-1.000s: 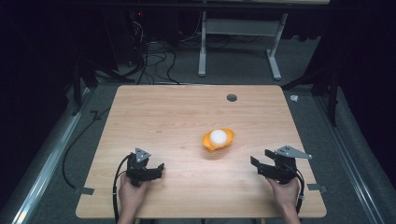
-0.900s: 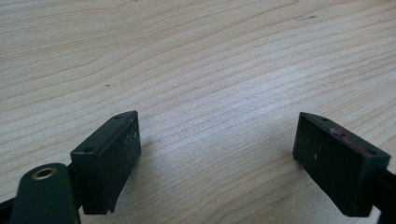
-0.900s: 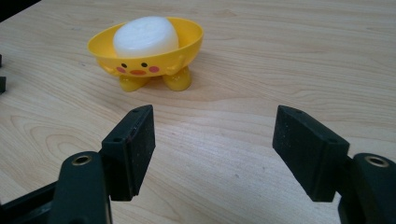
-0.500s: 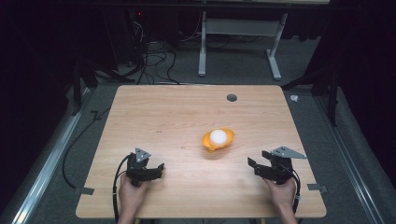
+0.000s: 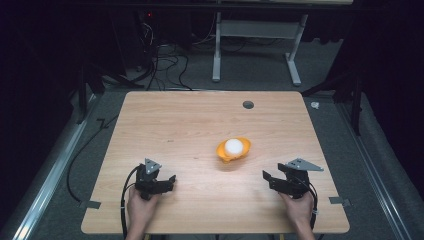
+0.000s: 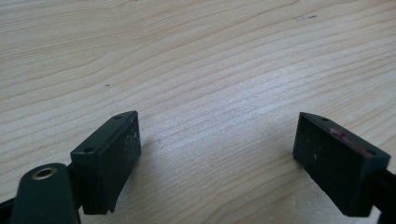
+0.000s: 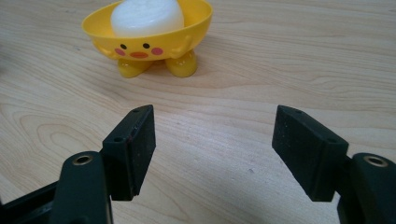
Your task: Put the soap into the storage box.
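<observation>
A yellow duck-faced bowl [image 5: 233, 150] stands on small feet right of the table's middle, with a white rounded egg-like object [image 5: 233, 145] in it. In the right gripper view the bowl [image 7: 147, 37] and the white object [image 7: 147, 16] are ahead and a little left of the jaws. My right gripper [image 5: 268, 178] [image 7: 215, 149] rests low near the front right, open, with bare wood between its jaws, short of the bowl. Near the front left my left gripper [image 5: 169, 181] [image 6: 217, 154] is open over bare wood.
The wooden table [image 5: 190, 125] has a round cable hole [image 5: 248, 105] near its far edge. Behind it stand a white desk frame [image 5: 255, 50] and tangled cables [image 5: 165, 60] on a dark floor. Tape tabs mark the front corners.
My right gripper has edged slightly left, toward the bowl. The left gripper and the bowl have stayed put.
</observation>
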Demonstrator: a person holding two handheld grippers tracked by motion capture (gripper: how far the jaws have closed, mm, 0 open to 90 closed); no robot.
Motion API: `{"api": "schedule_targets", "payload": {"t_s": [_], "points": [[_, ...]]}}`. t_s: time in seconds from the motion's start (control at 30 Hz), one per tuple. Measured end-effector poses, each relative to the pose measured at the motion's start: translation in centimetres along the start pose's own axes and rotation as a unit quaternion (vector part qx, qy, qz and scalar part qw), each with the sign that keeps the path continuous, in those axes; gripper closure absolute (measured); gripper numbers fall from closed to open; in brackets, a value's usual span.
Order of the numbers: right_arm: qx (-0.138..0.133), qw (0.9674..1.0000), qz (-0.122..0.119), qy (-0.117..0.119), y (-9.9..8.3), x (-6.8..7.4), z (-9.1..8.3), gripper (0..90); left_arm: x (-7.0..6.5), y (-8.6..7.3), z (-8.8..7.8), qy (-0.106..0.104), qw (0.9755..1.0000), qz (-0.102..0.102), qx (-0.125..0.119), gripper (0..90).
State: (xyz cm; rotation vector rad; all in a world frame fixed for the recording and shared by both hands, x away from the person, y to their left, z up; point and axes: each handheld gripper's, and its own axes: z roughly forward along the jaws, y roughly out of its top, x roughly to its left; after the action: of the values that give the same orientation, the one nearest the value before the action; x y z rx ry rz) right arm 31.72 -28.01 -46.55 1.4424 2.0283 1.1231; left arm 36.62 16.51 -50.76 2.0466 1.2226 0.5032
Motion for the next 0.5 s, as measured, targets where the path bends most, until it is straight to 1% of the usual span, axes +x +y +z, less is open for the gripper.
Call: {"api": "schedule_targets", "payload": {"t_s": [0.5], "points": [[0.014,0.9998,-0.012,-0.008,-0.1,0.4,1.5,32.5,0.0,0.0,0.0,0.000,1.0000,0.000,0.000,15.5]]}}
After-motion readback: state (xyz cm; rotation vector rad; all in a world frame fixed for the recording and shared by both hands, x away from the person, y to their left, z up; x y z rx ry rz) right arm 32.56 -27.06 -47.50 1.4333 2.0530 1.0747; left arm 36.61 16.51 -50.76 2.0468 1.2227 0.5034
